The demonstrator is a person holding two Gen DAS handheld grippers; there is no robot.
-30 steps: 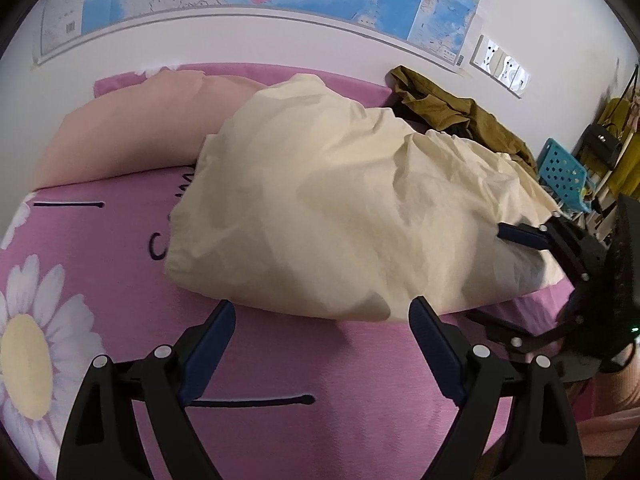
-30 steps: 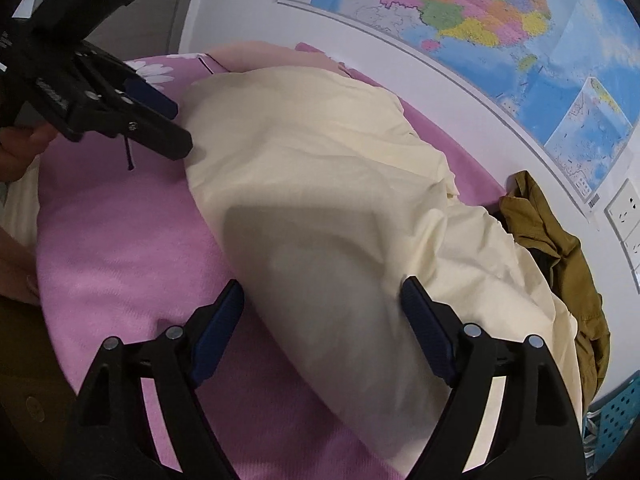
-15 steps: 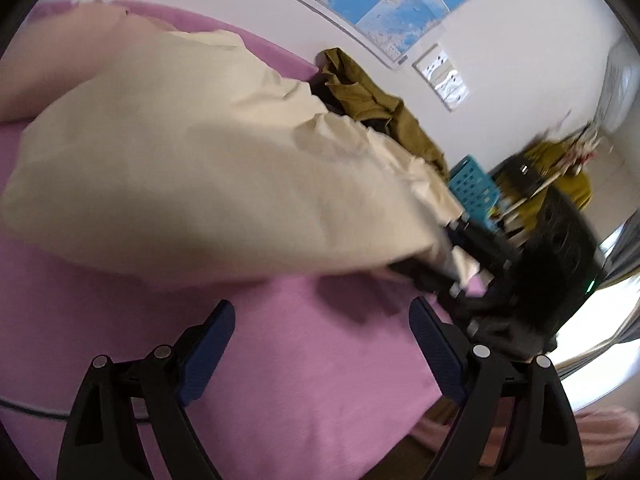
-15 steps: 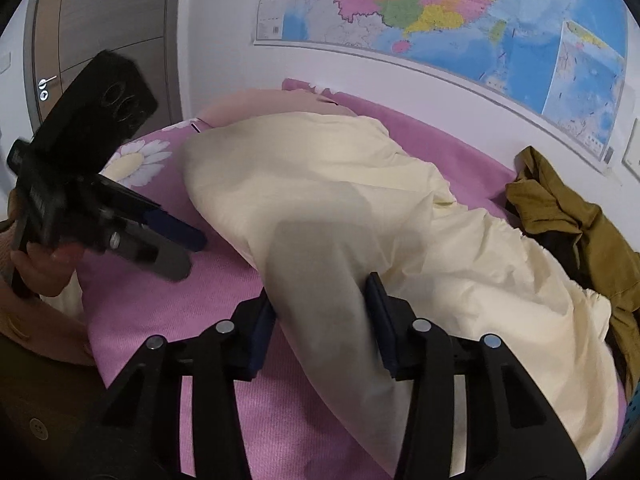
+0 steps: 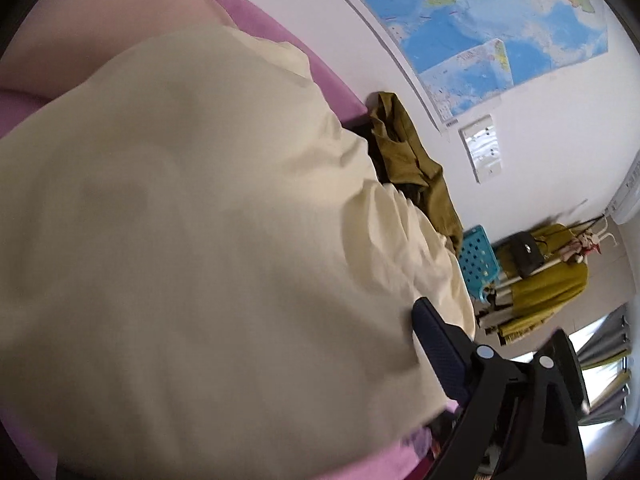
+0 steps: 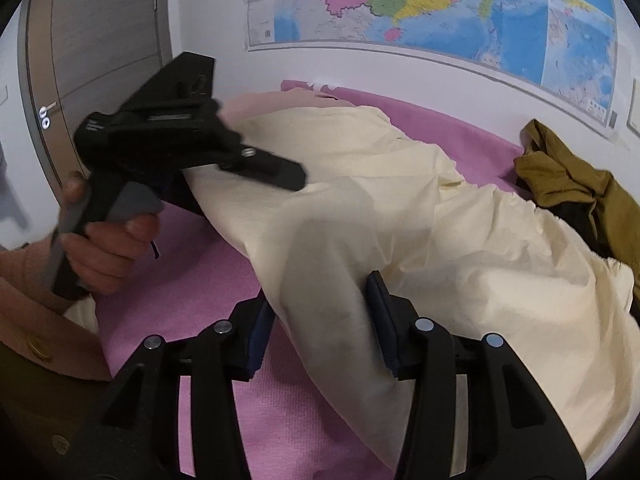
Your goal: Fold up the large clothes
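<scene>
Here, cream garment (image 6: 400, 208) spread along the pink-covered bed (image 6: 192, 280), from the pillow end toward the olive jacket (image 6: 576, 176) by the wall. Right gripper (image 6: 320, 320) pinching a gathered fold of the cream garment at the near edge of the bed; jaws easing slightly apart, cloth between the pads. Left gripper (image 6: 256, 184), held in a hand (image 6: 104, 248), pushed in over the garment's edge toward the pillow end; one finger above the cloth, the other hidden beneath, so cannot tell whether clamped. Probable step: securing two hold points before lifting. Best practice: seat the left pinch fully on the edge, firm up the right grip, raise both together, keep cloth taut between.
</scene>
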